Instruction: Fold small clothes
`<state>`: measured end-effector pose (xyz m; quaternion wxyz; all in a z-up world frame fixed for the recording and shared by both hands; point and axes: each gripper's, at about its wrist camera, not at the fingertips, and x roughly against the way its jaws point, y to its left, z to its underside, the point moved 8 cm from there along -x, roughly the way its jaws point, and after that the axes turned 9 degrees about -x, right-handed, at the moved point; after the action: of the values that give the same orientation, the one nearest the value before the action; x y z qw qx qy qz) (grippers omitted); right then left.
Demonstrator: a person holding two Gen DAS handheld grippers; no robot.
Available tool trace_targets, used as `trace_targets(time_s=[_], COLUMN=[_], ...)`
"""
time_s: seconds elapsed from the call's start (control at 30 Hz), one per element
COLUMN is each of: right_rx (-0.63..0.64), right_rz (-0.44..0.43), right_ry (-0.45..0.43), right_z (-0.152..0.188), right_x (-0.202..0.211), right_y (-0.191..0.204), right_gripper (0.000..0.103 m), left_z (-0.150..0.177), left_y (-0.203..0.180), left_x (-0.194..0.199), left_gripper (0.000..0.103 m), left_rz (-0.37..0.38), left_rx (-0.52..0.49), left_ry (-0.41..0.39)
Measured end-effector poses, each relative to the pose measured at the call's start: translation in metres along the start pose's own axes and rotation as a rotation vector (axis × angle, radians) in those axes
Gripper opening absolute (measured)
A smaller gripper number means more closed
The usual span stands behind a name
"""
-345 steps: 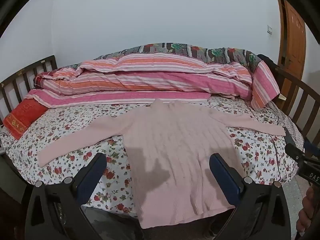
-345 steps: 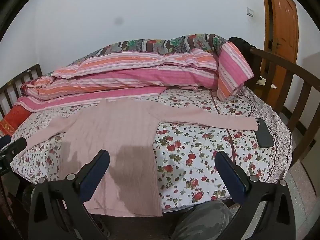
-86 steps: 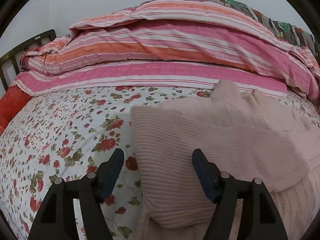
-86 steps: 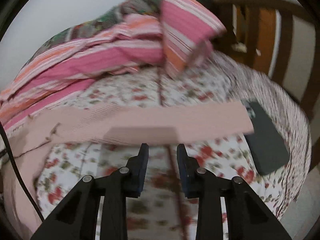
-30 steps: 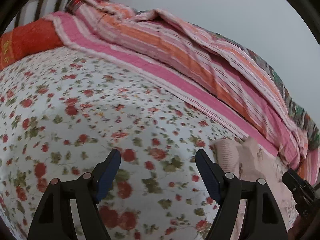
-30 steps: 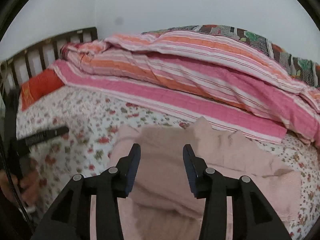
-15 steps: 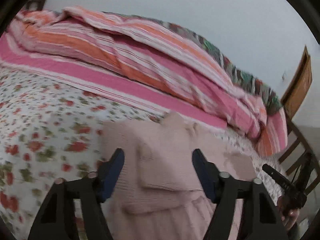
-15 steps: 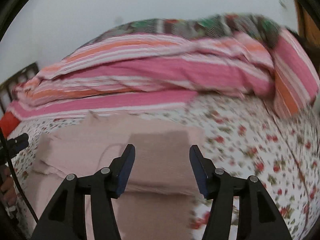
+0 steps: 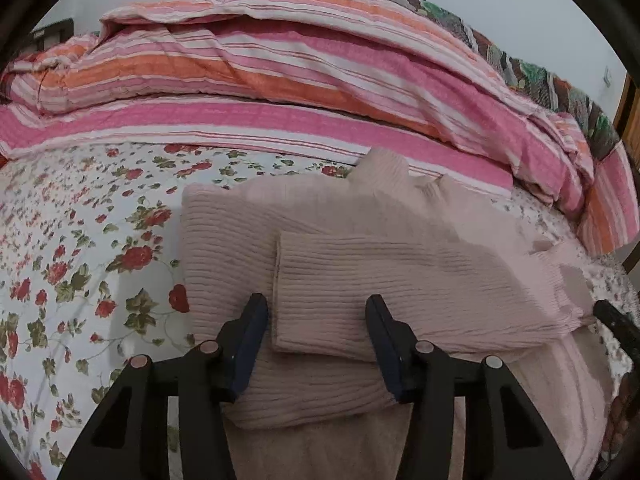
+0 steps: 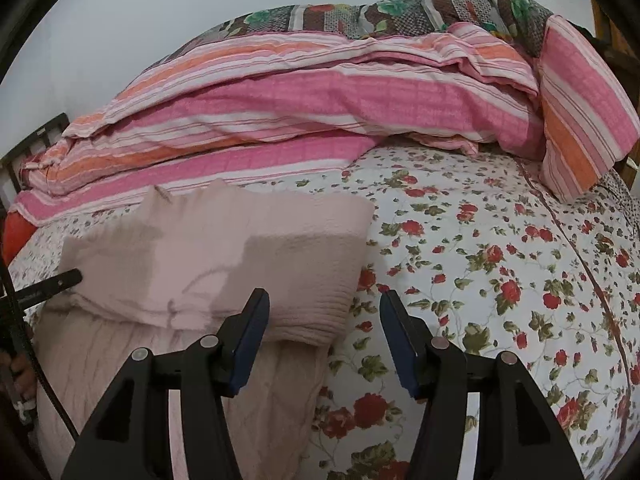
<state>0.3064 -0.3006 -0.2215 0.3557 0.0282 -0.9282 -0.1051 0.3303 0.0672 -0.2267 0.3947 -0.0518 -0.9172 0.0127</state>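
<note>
A pale pink ribbed sweater point(image 9: 360, 248) lies on the floral bed sheet point(image 9: 72, 240) with both sleeves folded across its chest; the top sleeve's cuff point(image 9: 316, 312) sits between my left fingers. My left gripper point(image 9: 318, 340) is open and empty, just above that cuff. In the right wrist view the sweater point(image 10: 224, 264) lies at left. My right gripper point(image 10: 324, 336) is open and empty, hovering over the sweater's right folded edge. The left gripper's tip point(image 10: 48, 286) shows at the sweater's left side.
A rolled pink and orange striped quilt point(image 9: 280, 80) lies along the back of the bed, also in the right wrist view point(image 10: 320, 92). A dark wooden bed rail point(image 10: 36, 140) stands at the far left. A wooden door point(image 9: 628, 108) is at the right.
Both grippers have swung back over the sweater and come lower and closer to it. The right sleeve now lies folded across the chest. The right gripper's jaws have opened wider.
</note>
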Motion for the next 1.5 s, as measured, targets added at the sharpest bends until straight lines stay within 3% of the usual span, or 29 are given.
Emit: trace_targets(time_s=[0.03, 0.07, 0.17, 0.27, 0.37, 0.63, 0.83, 0.93, 1.0, 1.1, 1.27, 1.4, 1.5], right_rx=[-0.005, -0.012, -0.042, -0.079, -0.115, -0.087, -0.022, -0.025, -0.04, -0.054, -0.067, -0.063, -0.043], right_rz=[-0.001, 0.001, 0.016, 0.048, 0.042, -0.003, 0.055, 0.04, 0.024, 0.034, 0.037, 0.045, 0.066], right_ry=[0.0, -0.004, -0.021, -0.035, -0.036, -0.054, -0.009, -0.007, -0.019, -0.011, 0.027, -0.006, 0.023], right_z=[0.0, 0.0, -0.002, -0.004, -0.005, -0.01, -0.002, -0.001, -0.003, -0.003, 0.001, -0.002, 0.002], right_x=[0.001, 0.003, 0.006, 0.007, 0.006, 0.004, -0.014, -0.014, -0.01, -0.013, -0.02, -0.015, -0.022], right_y=[-0.003, -0.006, -0.019, -0.037, -0.044, -0.019, -0.006, -0.006, -0.007, -0.01, -0.014, -0.014, -0.011], right_gripper=[0.056, 0.056, 0.056, 0.056, 0.056, 0.057, 0.058, 0.058, 0.061, 0.063, 0.064, 0.064, 0.064], left_z=[-0.001, -0.001, -0.004, -0.013, -0.018, -0.011, 0.0, 0.0, 0.001, 0.0, -0.001, 0.002, 0.007], left_y=[-0.002, -0.006, -0.011, -0.006, 0.003, 0.02, 0.035, 0.037, 0.038, 0.049, 0.058, 0.052, 0.047], left_x=[0.0, -0.001, 0.004, 0.026, 0.04, 0.041, 0.033, 0.037, 0.038, 0.041, 0.042, 0.032, 0.023], left_gripper=[0.017, 0.012, 0.011, 0.011, 0.011, 0.011, 0.013, 0.013, 0.017, 0.022, 0.036, 0.038, 0.052], left_rz=[-0.012, 0.011, -0.004, -0.002, -0.042, -0.049, -0.05, -0.047, -0.063, -0.151, -0.113, -0.115, -0.144], left_rx=[-0.01, -0.021, -0.046, -0.018, -0.003, 0.022, 0.042, 0.043, 0.044, 0.052, 0.109, 0.081, 0.045], left_ry=[-0.005, -0.005, -0.036, -0.135, -0.185, -0.165, -0.114, -0.125, -0.126, -0.13, -0.143, -0.1, -0.058])
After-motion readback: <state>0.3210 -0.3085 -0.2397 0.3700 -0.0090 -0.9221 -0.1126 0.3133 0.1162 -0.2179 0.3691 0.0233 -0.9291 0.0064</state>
